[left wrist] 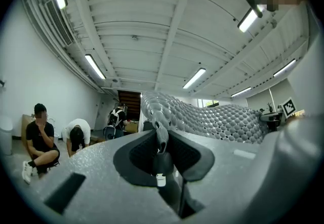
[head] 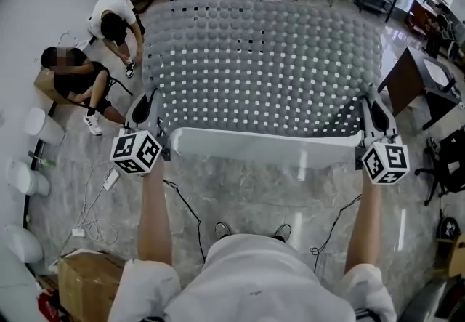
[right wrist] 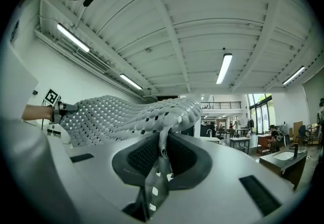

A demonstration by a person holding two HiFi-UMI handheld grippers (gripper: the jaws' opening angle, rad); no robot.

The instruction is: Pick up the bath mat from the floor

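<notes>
**Head view:** I hold the bath mat (head: 261,66) clear of the floor (head: 240,197), both arms stretched forward. The left claw (head: 143,111) and right claw (head: 375,115) pinch its near corners.

**Left gripper view:** the claw is clamped narrow on the mat's edge (the mat hides part of the room).

**Right gripper view:** the same grip.

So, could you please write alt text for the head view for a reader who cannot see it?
Seen from above, a person holds a grey, bubbled bath mat spread out in front, the left gripper and right gripper each clamped on a near corner. Two people are low on the floor at the left.
</notes>
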